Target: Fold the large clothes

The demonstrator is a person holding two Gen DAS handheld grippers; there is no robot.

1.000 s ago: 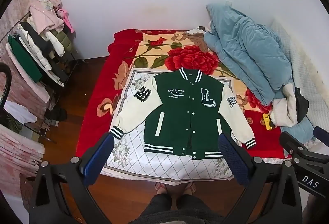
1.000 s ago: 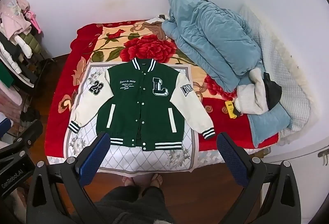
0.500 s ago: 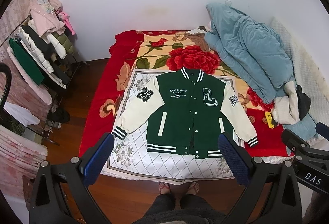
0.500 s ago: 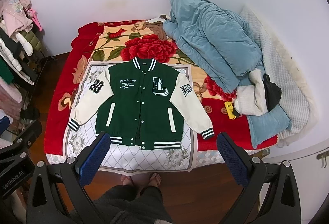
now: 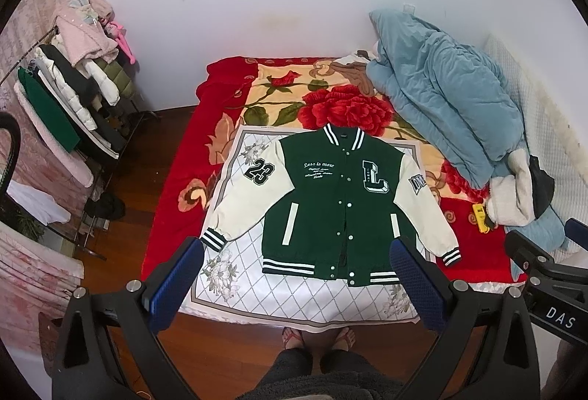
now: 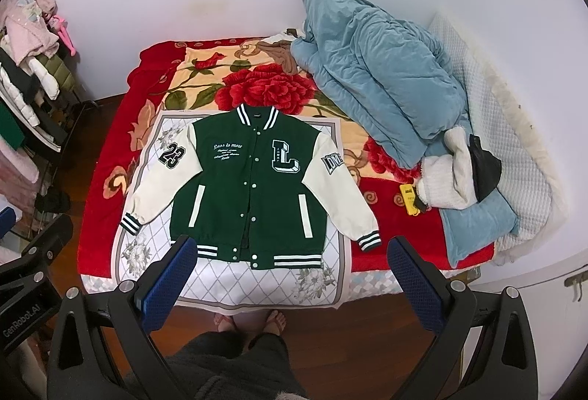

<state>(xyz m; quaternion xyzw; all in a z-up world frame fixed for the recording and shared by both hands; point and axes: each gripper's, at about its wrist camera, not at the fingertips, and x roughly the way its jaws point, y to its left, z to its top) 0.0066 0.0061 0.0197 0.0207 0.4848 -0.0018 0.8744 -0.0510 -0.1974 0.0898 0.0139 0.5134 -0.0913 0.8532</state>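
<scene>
**Varsity jacket, flat on bed**

Green varsity jacket [image 5: 332, 212] w/ cream sleeves, laid face-up, snapped shut, collar toward wall, hem toward bed's near edge. Both sleeves angled out & down, striped cuffs at ends. "23" patch on one sleeve, big "L" on chest, script text opposite, white pocket welts. Striped collar, hem. Lies on white quilted floral cloth [image 5: 257, 286]; one cuff runs past cloth onto red blanket. Unfolded.

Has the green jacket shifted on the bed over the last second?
No. The green jacket keeps its place on the white floral sheet; its collar stays at the red rose.
</scene>
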